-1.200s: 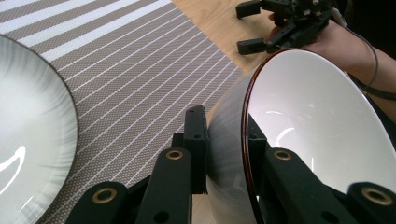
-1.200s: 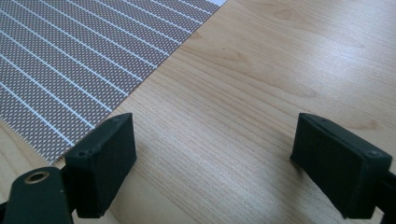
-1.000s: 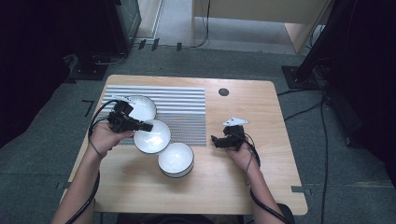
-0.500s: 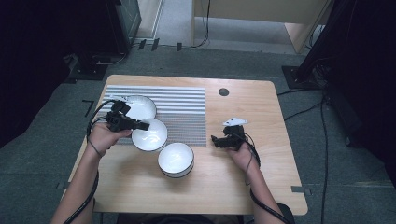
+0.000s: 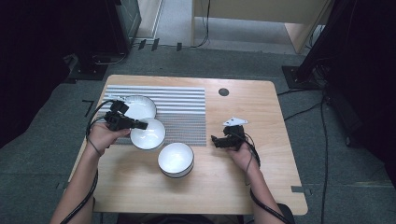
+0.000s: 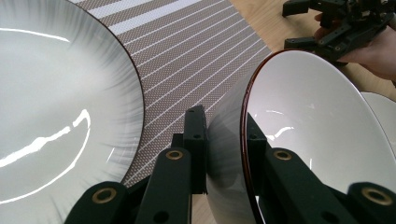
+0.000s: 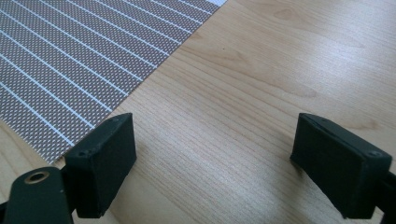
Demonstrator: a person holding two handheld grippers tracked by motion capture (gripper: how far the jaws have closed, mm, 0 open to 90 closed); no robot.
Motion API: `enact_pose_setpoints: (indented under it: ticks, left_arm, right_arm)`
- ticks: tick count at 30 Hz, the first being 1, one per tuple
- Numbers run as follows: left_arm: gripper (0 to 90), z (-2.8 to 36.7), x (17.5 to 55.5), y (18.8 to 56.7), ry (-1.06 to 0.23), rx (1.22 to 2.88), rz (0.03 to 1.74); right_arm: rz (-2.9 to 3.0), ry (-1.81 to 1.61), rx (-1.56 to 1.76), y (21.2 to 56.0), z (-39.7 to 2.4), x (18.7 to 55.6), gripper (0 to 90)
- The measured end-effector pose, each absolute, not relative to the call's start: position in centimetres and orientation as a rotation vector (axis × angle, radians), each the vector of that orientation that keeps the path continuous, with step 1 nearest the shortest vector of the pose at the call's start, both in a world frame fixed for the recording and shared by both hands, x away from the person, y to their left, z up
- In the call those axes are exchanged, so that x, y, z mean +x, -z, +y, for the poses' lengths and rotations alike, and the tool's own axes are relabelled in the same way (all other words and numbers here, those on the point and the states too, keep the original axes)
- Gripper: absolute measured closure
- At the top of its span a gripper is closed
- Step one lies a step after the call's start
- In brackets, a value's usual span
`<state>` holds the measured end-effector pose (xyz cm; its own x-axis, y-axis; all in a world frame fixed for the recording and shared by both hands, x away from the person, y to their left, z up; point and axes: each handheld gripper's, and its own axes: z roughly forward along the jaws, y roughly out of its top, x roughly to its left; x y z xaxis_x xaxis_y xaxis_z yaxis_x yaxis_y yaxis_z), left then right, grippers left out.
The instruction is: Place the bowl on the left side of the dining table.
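The left gripper (image 5: 133, 124) clamps the rim of a white bowl (image 5: 148, 134), held tilted at the near edge of the striped mat (image 5: 180, 109). The right gripper (image 5: 218, 140), jaws wide and empty, rests just right of the mat.

We see three bowls: one (image 5: 139, 106) on the placemat (image 5: 180, 112), another (image 5: 148, 134) at its near edge, the third (image 5: 175, 159) on the table (image 5: 261, 116) nearer us.

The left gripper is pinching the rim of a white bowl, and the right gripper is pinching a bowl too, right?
Not quite. The right gripper holds nothing: the right gripper view shows its jaws wide apart over bare table. The left gripper does pinch the white bowl by its rim.
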<state>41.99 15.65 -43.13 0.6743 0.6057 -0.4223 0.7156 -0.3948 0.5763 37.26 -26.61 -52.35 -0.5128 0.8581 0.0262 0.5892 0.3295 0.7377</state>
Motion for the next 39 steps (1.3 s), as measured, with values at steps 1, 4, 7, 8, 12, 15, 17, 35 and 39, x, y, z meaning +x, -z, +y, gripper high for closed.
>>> enact_pose_setpoints:
  ticks: [1, 4, 7, 8, 12, 15, 17, 35, 39]
  left_arm:
    - [78.7, 15.7, 42.1, 43.2, 0.184, 2.121, 1.016]
    - [78.7, 15.9, 42.2, 43.4, 0.183, 2.116, 1.023]
    - [78.7, 16.1, 42.4, 43.4, 0.178, 2.113, 1.026]
    - [78.7, 16.3, 42.5, 43.5, 0.176, 2.107, 1.029]
    - [78.6, 16.7, 42.7, 43.5, 0.172, 2.1, 1.035]
    - [78.7, 16.9, 42.8, 43.6, 0.174, 2.095, 1.039]
    - [78.7, 17.1, 43.0, 43.7, 0.176, 2.089, 1.048]
    - [78.6, 18.2, 44.1, 43.6, 0.165, 2.068, 1.082]
    - [78.6, 18.5, 44.4, 43.6, 0.165, 2.063, 1.089]
  right_arm:
    - [2.231, -1.003, 1.283, 52.4, -26.6, 37.3, 12.9]
    - [2.231, -1.002, 1.284, 52.3, -26.6, 37.3, 12.9]
    - [2.231, -1.002, 1.284, 52.3, -26.6, 37.2, 12.9]
    - [2.23, -1.002, 1.284, 52.3, -26.6, 37.3, 12.9]
    - [2.231, -1.002, 1.284, 52.3, -26.6, 37.3, 12.9]
    - [2.231, -1.002, 1.283, 52.3, -26.6, 37.3, 12.9]
    - [2.231, -1.002, 1.284, 52.3, -26.6, 37.3, 12.9]
    - [2.231, -1.002, 1.284, 52.3, -26.6, 37.3, 12.9]
    - [2.231, -1.002, 1.284, 52.3, -26.6, 37.3, 12.9]
